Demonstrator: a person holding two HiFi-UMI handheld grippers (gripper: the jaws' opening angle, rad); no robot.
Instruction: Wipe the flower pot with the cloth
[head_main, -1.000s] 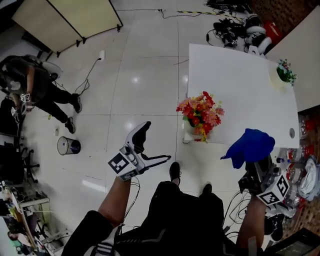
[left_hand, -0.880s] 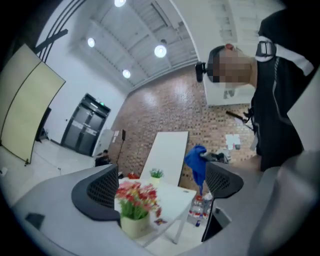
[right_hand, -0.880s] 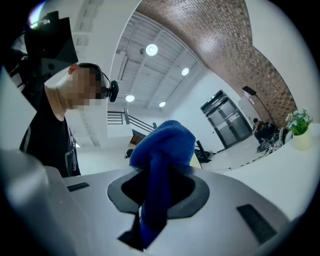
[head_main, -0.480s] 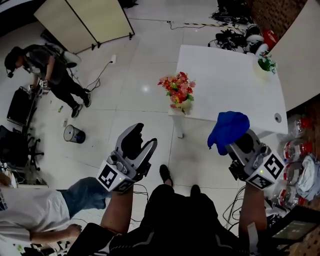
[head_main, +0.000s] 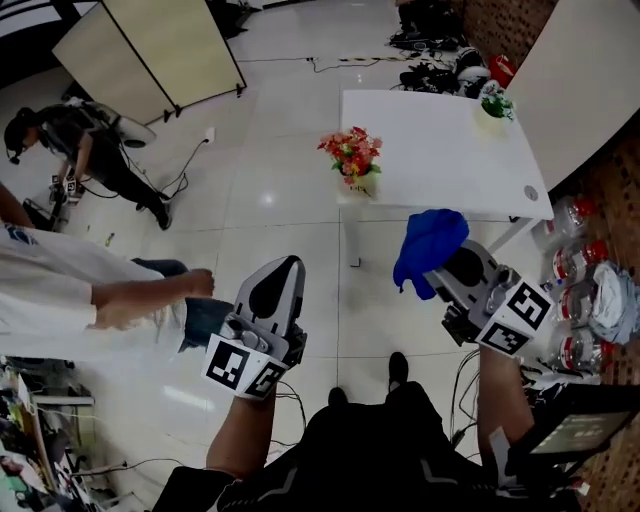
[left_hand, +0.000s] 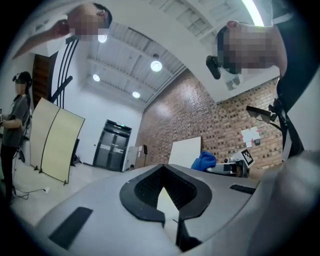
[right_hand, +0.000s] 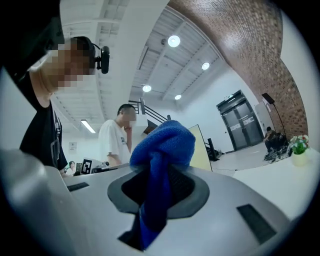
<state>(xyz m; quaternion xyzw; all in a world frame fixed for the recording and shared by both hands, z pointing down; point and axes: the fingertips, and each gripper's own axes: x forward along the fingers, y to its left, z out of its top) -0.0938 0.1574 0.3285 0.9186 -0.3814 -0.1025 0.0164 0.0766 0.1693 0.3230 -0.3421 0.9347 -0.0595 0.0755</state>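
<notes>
1. Step in hand, as we read it: bringing the cloth to the pot. No wiping has begun.
2. The right gripper (head_main: 447, 268) is clamped on a bunched blue terry cloth (head_main: 428, 248). A soft lump stands beyond the jaws and a tail hangs below them.
3. The left gripper (head_main: 281, 272) has just been closing. Its jaws meet with nothing between them.
4. The pale flower pot (head_main: 361, 184), topped with red and orange flowers, stands at the near corner of the white rectangular worktop (head_main: 440, 150), well apart from both grippers.
5. To do it well, we judge: lead with the free lump of cloth, never the hard jaws. The pot sits by the edge and looks top-heavy, so press lightly and stroke inward, away from the edge. The left gripper could steady the far side.
6. The cloth is nappy and pliant, and the worktop is smooth and matt. A small pot with a green plant (head_main: 490, 112) stands at the far corner.
</notes>
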